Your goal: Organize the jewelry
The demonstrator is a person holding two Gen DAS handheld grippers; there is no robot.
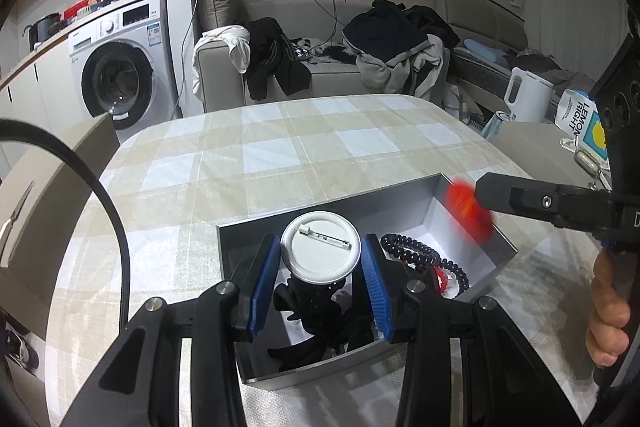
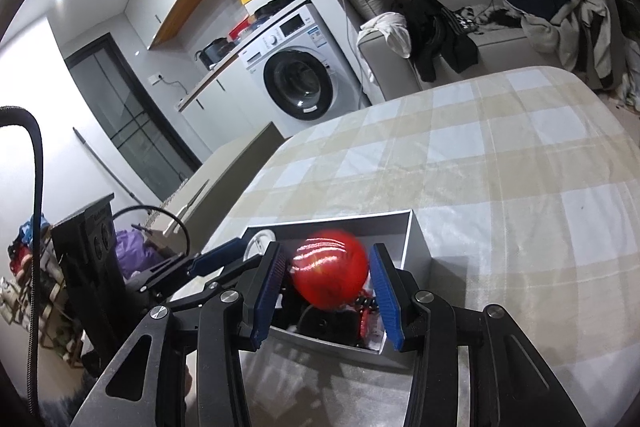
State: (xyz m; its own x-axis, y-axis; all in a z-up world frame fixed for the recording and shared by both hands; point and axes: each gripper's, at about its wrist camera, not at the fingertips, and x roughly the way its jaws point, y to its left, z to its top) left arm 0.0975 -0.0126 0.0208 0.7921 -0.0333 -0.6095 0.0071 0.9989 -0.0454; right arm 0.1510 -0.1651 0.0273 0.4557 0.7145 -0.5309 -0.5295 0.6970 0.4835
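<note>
Grippers Over the Jewelry Box

Position of box: the grey box sat on the checked tablecloth, at 6 o'clock in both wrist views, lid off.

Left gripper: its blue-padded fingers were spread apart above the box. A round white badge, pin side up, lay between the pads; whether the pads touched it could not be told. Below the badge, toward 6 o'clock, a black hair clip rested on the box floor.

Contents at 3 o'clock of the badge: a black coiled hair tie lay on the white lining, with a red coiled tie just beside it.

Right gripper: its fingers were also spread. A red object, blurred by motion, was between them above the box; contact with either pad could not be confirmed. In the left wrist view the same red blur appeared at the tip of the right gripper, over the box wall at 2 o'clock.

Surroundings: a washing machine stood at 10 o'clock, a sofa with heaped clothes at 12 o'clock, and a white kettle at 2 o'clock.
</note>
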